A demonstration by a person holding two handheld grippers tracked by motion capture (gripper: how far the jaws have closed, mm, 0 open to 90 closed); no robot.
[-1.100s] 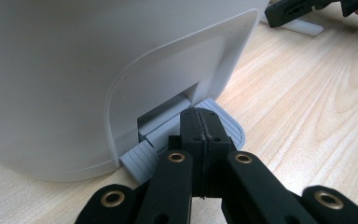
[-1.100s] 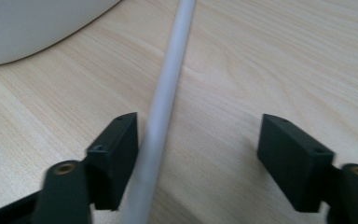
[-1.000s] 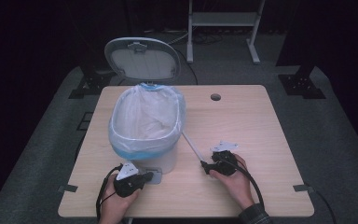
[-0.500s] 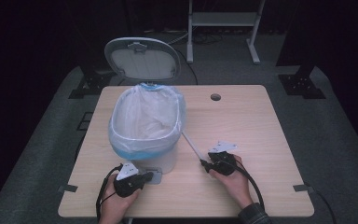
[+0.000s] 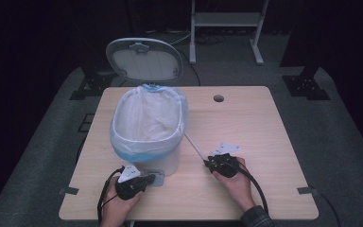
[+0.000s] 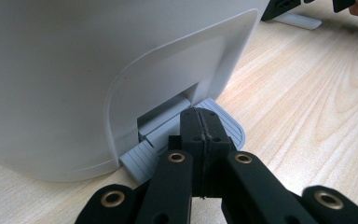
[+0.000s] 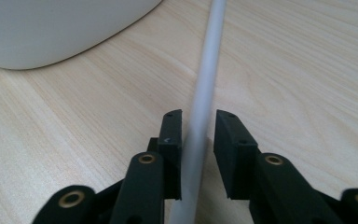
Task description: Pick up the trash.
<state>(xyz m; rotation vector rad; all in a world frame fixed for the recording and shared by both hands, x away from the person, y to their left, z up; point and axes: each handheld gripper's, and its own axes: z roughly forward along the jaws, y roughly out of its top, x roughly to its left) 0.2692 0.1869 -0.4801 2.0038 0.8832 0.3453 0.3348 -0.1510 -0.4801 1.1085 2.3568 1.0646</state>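
From the high view, I had my left tool (image 5: 139,181) low at the foot of the white pedal bin (image 5: 147,142), pressed on its grey pedal (image 5: 157,178); the lid (image 5: 144,59) stood up behind, and the clear liner bag (image 5: 146,116) hung inside. My right tool (image 5: 213,163) sat on the bench (image 5: 264,142), nosed onto the near end of a thin white rod (image 5: 194,145) that ran ahead of it toward the bin.

Left gripper view: jaws pressed tight together, nothing between them, tips resting on the ribbed pedal (image 6: 223,126) just ahead, bin wall (image 6: 98,70) beyond.

Right gripper view: the jaws had just been closing, the rod (image 7: 203,112) running straight out between them. One pad looked to be touching, the other stood a sliver off, so no pinch yet. I judged the rod light, stiff and smooth, apt to roll or swing; a hold nearer its middle looked safer than at this end.
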